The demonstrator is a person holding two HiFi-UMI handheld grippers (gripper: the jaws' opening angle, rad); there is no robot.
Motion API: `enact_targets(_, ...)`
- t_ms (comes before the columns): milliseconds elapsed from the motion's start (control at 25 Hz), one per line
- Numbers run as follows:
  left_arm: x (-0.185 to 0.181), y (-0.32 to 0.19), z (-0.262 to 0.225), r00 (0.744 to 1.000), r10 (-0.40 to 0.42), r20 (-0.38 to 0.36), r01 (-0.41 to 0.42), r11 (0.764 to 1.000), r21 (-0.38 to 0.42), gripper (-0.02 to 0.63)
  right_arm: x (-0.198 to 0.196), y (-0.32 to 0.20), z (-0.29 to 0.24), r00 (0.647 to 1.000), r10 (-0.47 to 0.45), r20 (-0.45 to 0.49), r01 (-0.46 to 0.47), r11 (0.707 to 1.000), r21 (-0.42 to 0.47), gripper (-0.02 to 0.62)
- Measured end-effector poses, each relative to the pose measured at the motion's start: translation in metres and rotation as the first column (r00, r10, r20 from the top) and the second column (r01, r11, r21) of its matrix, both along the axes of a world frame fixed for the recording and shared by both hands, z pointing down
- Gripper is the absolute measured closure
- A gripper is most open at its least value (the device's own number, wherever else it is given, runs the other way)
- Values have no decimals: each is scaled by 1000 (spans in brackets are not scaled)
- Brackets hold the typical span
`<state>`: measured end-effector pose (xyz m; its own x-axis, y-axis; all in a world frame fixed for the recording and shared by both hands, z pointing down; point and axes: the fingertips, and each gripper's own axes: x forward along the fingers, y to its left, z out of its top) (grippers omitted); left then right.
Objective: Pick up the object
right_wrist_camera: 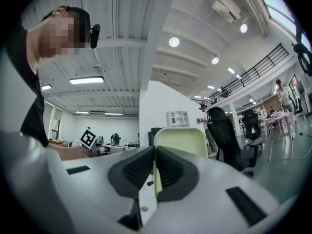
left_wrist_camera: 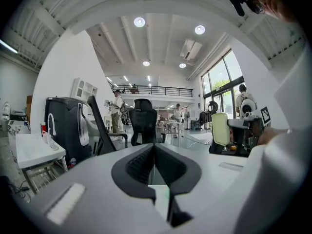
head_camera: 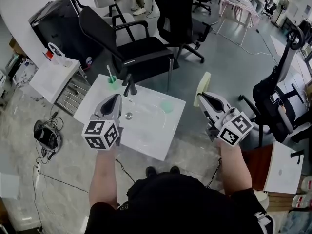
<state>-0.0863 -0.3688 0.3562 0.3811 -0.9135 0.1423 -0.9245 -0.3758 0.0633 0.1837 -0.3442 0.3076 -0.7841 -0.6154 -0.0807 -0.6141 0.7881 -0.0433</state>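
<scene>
We note right gripper jaws pinched on edge of pale yellow-green board. Board upright, in air, right of white table. Left gripper jaws together, nothing between, above table's near-left part.

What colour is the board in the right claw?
Pale yellow-green board, pinched edge-on in the right claw; shows best in the right gripper view.
</scene>
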Motion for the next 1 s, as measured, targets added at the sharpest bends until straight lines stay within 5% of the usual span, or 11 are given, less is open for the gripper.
enact_targets(440,6,5,29,997,-24,-68,22,999,-38,593,-16,-6,26,1000,-10,-23,9,999,-46,569)
enact_targets(1000,-7,5,32,998,-47,-31,45,998,-48,594,-20,0,41,1000,-16,15,17,996,-87,569)
